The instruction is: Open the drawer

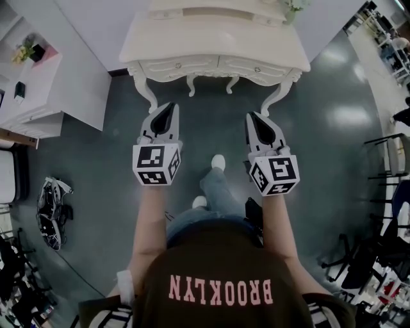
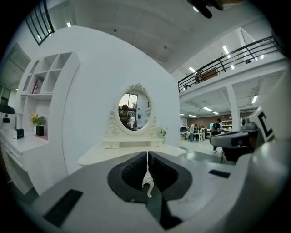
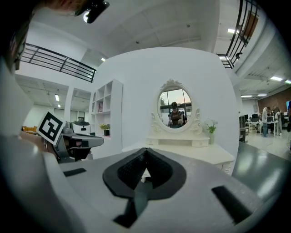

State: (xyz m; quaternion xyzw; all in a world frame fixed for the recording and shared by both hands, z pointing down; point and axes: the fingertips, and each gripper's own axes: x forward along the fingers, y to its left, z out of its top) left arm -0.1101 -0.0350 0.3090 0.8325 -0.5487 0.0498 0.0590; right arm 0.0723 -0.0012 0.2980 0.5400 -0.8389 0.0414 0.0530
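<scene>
A white dressing table [image 1: 214, 38] with carved legs stands ahead of me, and its two drawer fronts [image 1: 218, 66] sit shut along the front apron. My left gripper [image 1: 169, 109] and right gripper [image 1: 252, 118] hover side by side above the floor, short of the table, pointing at it. Both are shut with nothing between the jaws. In the left gripper view the shut left gripper [image 2: 147, 155] faces the table top [image 2: 100, 154] and oval mirror [image 2: 132, 111]. The right gripper view shows the shut right gripper [image 3: 145, 153] before the same table [image 3: 209, 154].
A white shelf unit [image 1: 38, 90] stands at the left, and a dark device [image 1: 51, 211] lies on the floor beside it. Chairs and stands [image 1: 378, 256] crowd the right edge. A small plant [image 1: 295, 6] stands on the table's far right corner. My feet [image 1: 218, 163] are below the grippers.
</scene>
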